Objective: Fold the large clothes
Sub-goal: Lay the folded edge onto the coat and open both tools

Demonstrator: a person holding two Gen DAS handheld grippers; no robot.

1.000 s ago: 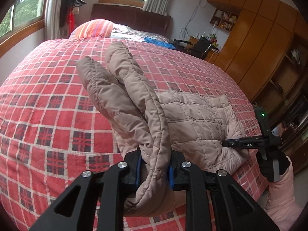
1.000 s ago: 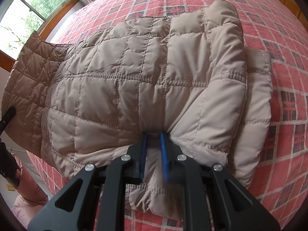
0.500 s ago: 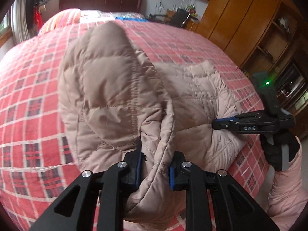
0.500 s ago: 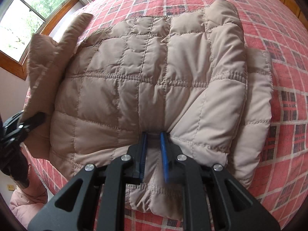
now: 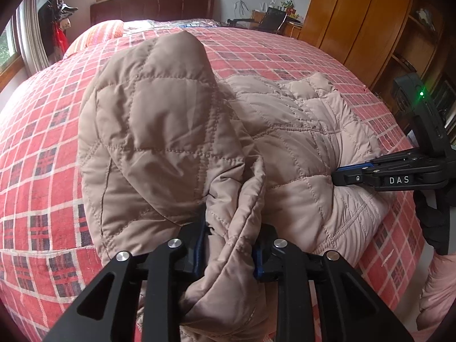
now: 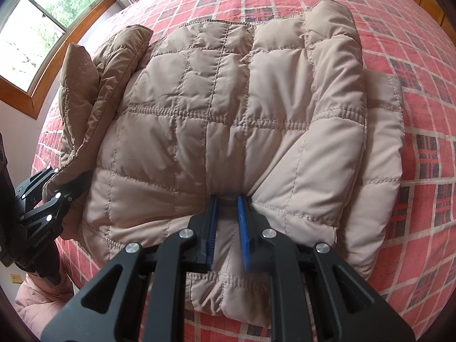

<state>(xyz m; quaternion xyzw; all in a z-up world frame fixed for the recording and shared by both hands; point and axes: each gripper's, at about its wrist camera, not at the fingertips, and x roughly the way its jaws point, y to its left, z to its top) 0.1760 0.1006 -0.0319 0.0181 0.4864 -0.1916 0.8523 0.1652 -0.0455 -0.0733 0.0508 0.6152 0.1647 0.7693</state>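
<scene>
Jacket: the quilted tan jacket [image 6: 236, 119] lies flat on the red plaid bedspread [image 6: 421, 57] straight ahead of my right gripper, its near hem reaching back under my fingers

Lifted part: a padded sleeve or side flap [image 5: 154, 131] of that jacket stands up in front of my left gripper and leans over toward the body of the garment, to my right

Change: 1 s ago this flap stretched away from me as 2 narrow lobes; 0.5 s ago it had swung round broadside; now it bulges wider across my left view and hangs partly above the flat panel, so I have carried it inward

Left gripper: my left gripper [image 5: 229, 245] is clamped on a thick bunch of the flap's edge, blue pads pressed in on both sides

Right gripper: my right gripper [image 6: 228, 222] is pinched narrow on a ridge of the near hem, holding it exactly where it was in both earlier views, so it acts as the anchor

Between the grippers: from the right view my left gripper sits off to the left at the bed's edge, level with the hem; from the left view the right one sits to the right, its tips in the fabric

Meaning for the task: I judge this fold is about halfway over; the flap is not yet laid on the body

Risk: the stuffing is springy, so I expect it may bounce open once released

Surroundings: beyond the jacket, a dark headboard [image 5: 154, 7] far ahead and wooden wardrobes [image 5: 356, 14] to the right
</scene>
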